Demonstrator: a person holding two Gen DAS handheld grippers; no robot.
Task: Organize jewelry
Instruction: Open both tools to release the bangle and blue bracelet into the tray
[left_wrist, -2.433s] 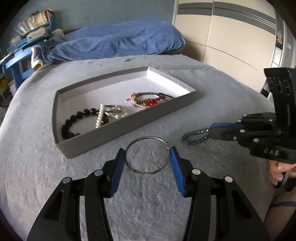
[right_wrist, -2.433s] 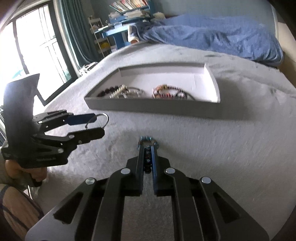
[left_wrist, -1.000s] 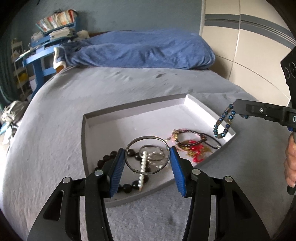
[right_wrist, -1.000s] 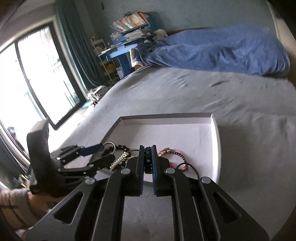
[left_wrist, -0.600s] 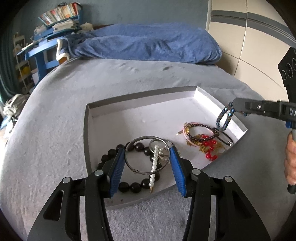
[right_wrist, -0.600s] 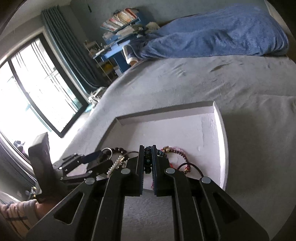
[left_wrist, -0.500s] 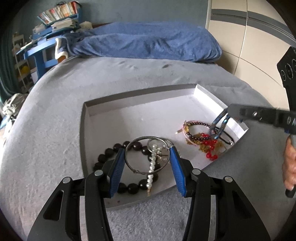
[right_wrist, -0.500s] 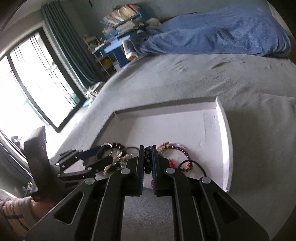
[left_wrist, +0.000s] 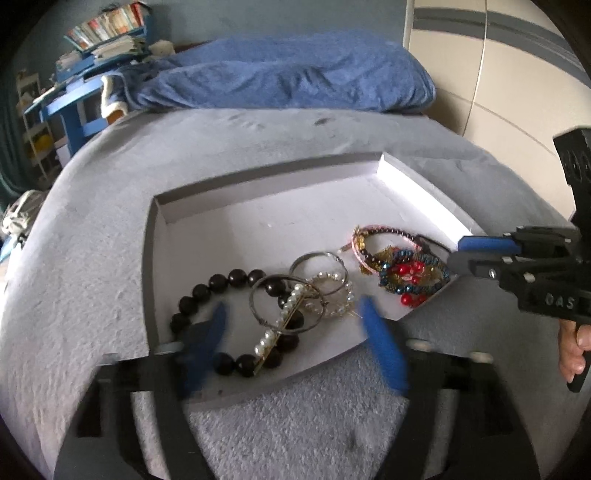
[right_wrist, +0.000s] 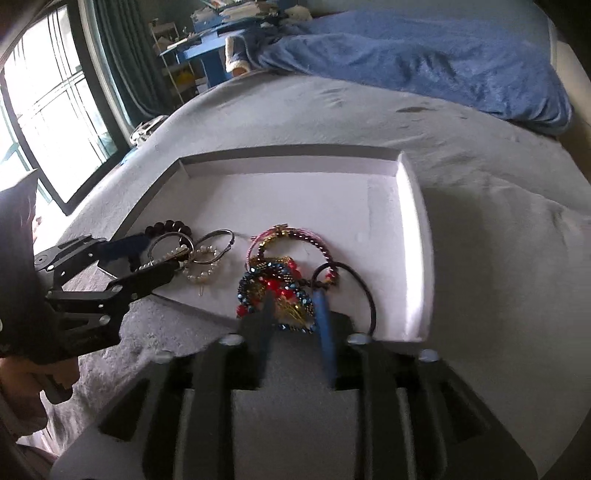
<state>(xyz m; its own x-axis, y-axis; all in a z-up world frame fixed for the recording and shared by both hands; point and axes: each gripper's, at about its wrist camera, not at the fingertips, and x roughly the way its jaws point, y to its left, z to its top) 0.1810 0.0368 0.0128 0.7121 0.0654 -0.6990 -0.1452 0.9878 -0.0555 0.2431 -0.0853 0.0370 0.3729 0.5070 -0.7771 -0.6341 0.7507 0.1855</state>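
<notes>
A shallow grey tray (left_wrist: 258, 173) (right_wrist: 288, 151) with a white floor lies on the bed. My left gripper (left_wrist: 295, 332) (right_wrist: 155, 258) hangs over its near left corner, jaws opening. The thin wire ring (left_wrist: 284, 306) (right_wrist: 171, 245) lies loose between the pads on a black bead bracelet (left_wrist: 207, 291) and a pearl clip (left_wrist: 280, 321). My right gripper (right_wrist: 293, 317) (left_wrist: 458, 254) is at the tray's near right corner, jaws opening. The blue bead bracelet (right_wrist: 273, 280) (left_wrist: 406, 273) rests on a heap of red and gold jewelry, free of the pads.
A silver hoop (left_wrist: 317, 266) and a pearl circle (left_wrist: 332, 291) lie mid-tray; the tray's far half is bare white. A blue blanket (left_wrist: 280, 81) covers the bed's head. A window (right_wrist: 48, 122) is left and a blue desk (left_wrist: 81, 96) behind. A hand (left_wrist: 576, 343) holds the right gripper.
Both grippers' jaws have spread. The wire ring left the left pads and lies on the black beads. The blue bracelet left the right pads and lies on the red heap. The right gripper sank.
</notes>
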